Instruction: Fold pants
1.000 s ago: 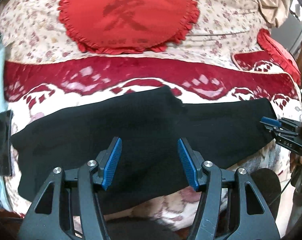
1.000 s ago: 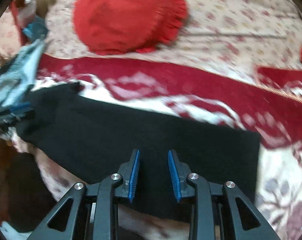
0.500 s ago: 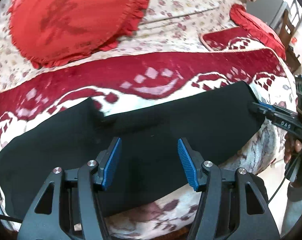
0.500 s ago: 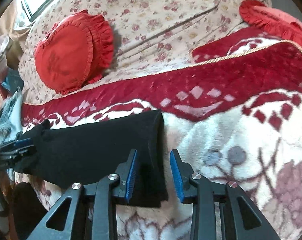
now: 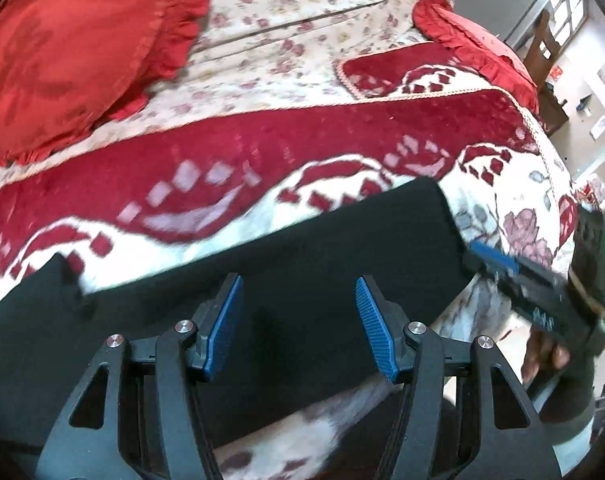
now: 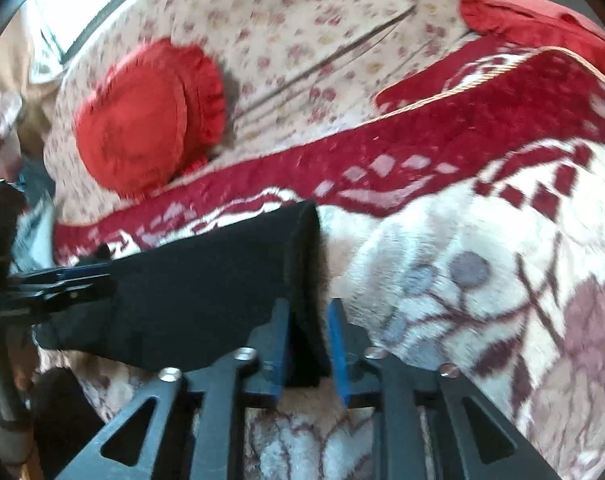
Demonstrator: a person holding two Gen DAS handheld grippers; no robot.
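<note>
Black pants point(image 5: 286, 280) lie stretched along the near edge of a red and white blanket point(image 5: 262, 160). My left gripper point(image 5: 298, 322) is open and hovers over the middle of the pants, holding nothing. My right gripper point(image 6: 308, 340) straddles the pants' right end hem point(image 6: 302, 280): the cloth sits between the blue pads point(image 6: 336, 340), which stand a little apart from it. In the left wrist view the right gripper point(image 5: 498, 266) shows at the pants' right end. In the right wrist view the left gripper point(image 6: 62, 280) shows over the pants' left part.
A round red ruffled cushion point(image 5: 62, 52) lies on the floral bedspread point(image 5: 302, 12) behind the blanket. Another red cushion point(image 5: 474, 44) sits at the far right. The bed's edge runs just below the pants, with dark floor point(image 6: 62, 408) beneath.
Both grippers moved right along the pants. The right gripper reached the right end hem and now has it between its pads. The left gripper stayed open.
</note>
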